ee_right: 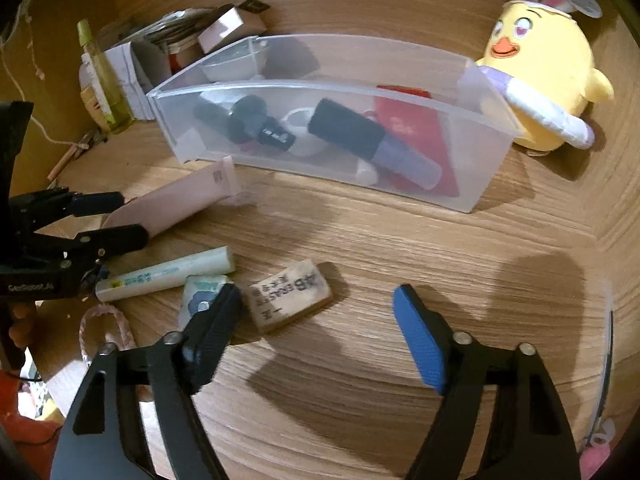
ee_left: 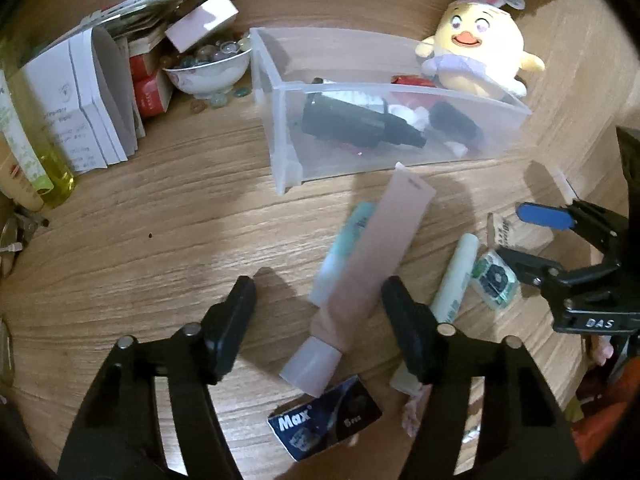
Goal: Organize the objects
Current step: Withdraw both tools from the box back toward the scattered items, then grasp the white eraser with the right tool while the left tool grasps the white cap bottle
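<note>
The left gripper (ee_left: 318, 316) stands over the desk (ee_left: 140, 208) w/ a pink tube (ee_left: 376, 256) between its jaws. The right finger (ee_left: 404, 312) seems to touch the tube, the left one is apart from it, so not clenched. The tube looks tilted, its cap near a dark "Max" card (ee_left: 326, 420).

The right gripper (ee_right: 318, 320) is released, nothing between the jaws; an eraser (ee_right: 290, 296) lies just beside its left finger, near a white tube (ee_right: 168, 274).

Farther back a clear bin (ee_right: 400, 92) holds dark bottles and a red item. Beside it sits a yellow plush (ee_right: 548, 72).
</note>
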The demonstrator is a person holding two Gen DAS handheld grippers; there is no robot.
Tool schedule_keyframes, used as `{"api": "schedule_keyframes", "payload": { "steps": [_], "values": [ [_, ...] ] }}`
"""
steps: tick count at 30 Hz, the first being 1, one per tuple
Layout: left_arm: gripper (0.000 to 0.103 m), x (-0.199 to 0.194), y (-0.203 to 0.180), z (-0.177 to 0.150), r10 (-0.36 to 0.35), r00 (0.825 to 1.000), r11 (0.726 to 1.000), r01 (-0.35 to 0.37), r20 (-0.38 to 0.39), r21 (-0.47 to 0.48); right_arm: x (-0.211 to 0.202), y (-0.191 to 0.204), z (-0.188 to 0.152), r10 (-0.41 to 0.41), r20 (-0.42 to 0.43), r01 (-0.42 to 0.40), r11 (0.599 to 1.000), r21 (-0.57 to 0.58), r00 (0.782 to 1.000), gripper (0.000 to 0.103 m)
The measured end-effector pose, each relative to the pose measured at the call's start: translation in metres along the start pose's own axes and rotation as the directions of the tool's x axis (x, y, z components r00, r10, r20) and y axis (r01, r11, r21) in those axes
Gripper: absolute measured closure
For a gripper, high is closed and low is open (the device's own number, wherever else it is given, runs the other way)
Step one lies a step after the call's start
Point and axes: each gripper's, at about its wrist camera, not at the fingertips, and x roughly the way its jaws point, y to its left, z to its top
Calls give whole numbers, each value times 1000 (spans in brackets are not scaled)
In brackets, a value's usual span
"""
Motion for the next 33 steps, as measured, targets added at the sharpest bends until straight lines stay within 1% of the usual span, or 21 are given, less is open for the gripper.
{"api": "schedule_keyframes", "payload": {
  "steps": [2,4,6,7,8,9,11,13,15,17,20,23,25,27,28,30,33],
  "values": [
    [39,0,-3,-2,4,1000,1000,-4,2,11,0,3,0,6,2,-6,1000,-13,1000,36],
    [44,-1,-3,-2,2,1000,1000,-2,3,15,0,5,0,1,7,0,1000,-18,1000,40],
    [56,-3,-4,-3,-12,1000,1000,12,4,18,0,6,0,2,10,-1,1000,-24,1000,45],
    [60,-3,-5,-3,-18,1000,1000,18,4,20,0,7,0,0,13,0,1000,-29,1000,49],
    [67,-4,-6,-3,-27,1000,999,27,1,24,1,8,0,-3,14,4,999,-34,1000,53],
    [70,-4,-7,-3,-35,999,999,35,-2,28,1,9,0,-4,16,5,999,-40,1000,55],
    [75,-6,-8,-4,-36,999,999,36,1,32,1,11,0,-9,20,10,999,-51,1000,60],
    [81,-10,-10,-4,-34,999,999,34,11,36,1,12,0,-10,23,11,998,-56,1000,63],
    [89,-15,-11,-3,-34,999,999,33,25,39,1,12,0,-9,23,10,999,-53,1000,63],
    [94,-21,-13,-2,-35,998,998,33,47,49,1,11,0,-5,24,6,999,-47,1000,63],
    [94,-24,-17,-1,-34,998,997,30,59,74,0,10,-1,-3,26,5,999,-44,1000,63],
    [94,-18,-22,-2,-25,999,995,22,32,94,-1,10,-2,-2,25,3,999,-43,1000,63],
    [93,-15,-20,-3,-33,999,996,32,5,82,-1,10,-3,0,24,1,999,-39,1000,63],
    [91,-16,-17,-4,-45,999,997,45,-5,64,-3,9,-4,6,24,-5,1000,-29,1000,63],
    [90,-17,-15,-5,-40,999,997,40,-6,59,-4,8,-4,8,23,-7,1000,-23,1000,63],
    [78,-20,-13,-7,-33,999,998,33,0,56,-5,5,-4,12,22,-12,1000,-10,1000,63],
    [69,-29,-11,-12,-25,1000,998,24,16,61,-6,2,-5,13,24,-13,1000,3,1000,63]
  ]
}}
